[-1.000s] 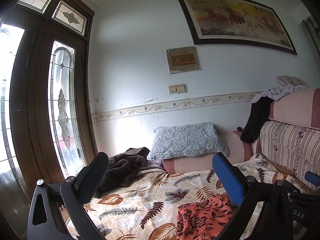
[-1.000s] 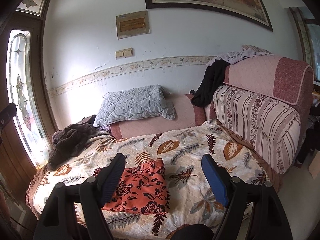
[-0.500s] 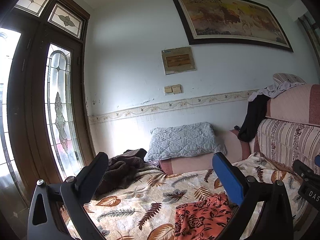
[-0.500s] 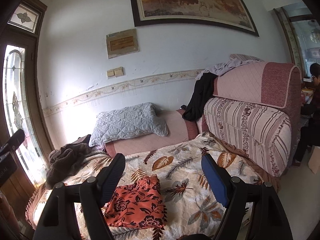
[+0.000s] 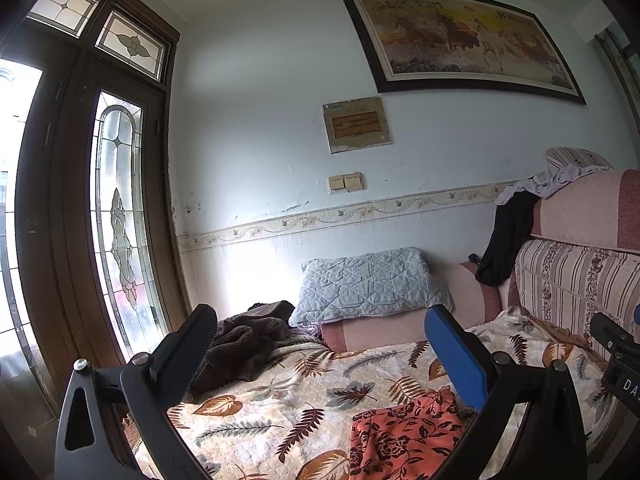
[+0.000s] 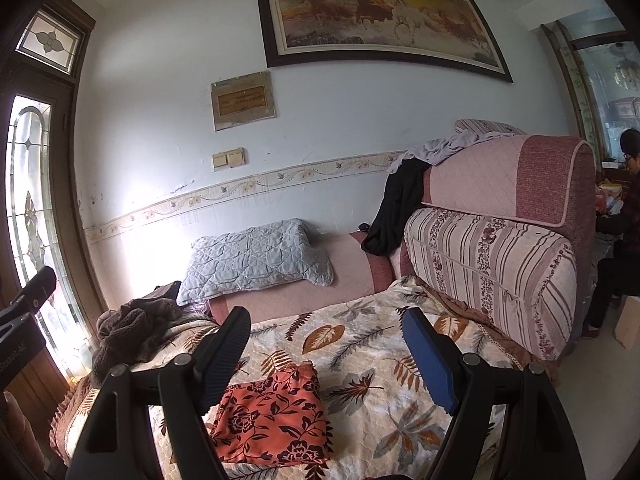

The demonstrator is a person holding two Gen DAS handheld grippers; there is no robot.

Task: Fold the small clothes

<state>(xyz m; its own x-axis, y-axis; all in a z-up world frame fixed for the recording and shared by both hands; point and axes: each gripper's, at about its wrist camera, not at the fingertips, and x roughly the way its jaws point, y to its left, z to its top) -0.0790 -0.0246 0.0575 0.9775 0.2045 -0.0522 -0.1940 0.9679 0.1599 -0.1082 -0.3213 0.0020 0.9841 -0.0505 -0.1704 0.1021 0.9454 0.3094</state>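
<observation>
- My left gripper (image 5: 320,344): black finger and blue-padded finger wide apart, nothing between them, held level above the bed.
- My right gripper (image 6: 326,356): fingers spread just as wide, empty, tipped slightly down toward the bed.
- Task item: folded orange cloth with dark red flower print (image 6: 272,412), lying flat on the cream quilted bedspread with brown leaf print (image 6: 360,344). In the right wrist view it sits at 6 o'clock, partly behind my black finger; in the left wrist view at 5 o'clock (image 5: 404,432), under the blue pad. Neither gripper touches it.
- Around it: crumpled dark brown fleece garment (image 6: 132,332) at 9 o'clock on the bedspread edge, well apart from the cloth.
- Grey quilted pillow (image 6: 256,256) at 12 o'clock, resting on a pink bolster (image 6: 332,276) against the wall.
- Pink and striped upholstered headboard (image 6: 492,256) at 3 o'clock; black garment (image 6: 392,216) and pale lilac cloth (image 6: 452,146) draped over its top corner.
- Seated person (image 6: 616,232) at the far 3 o'clock edge, beyond the headboard.
- Framed horse painting (image 6: 380,16) on the wall, 12 o'clock.
- No containers in view.
</observation>
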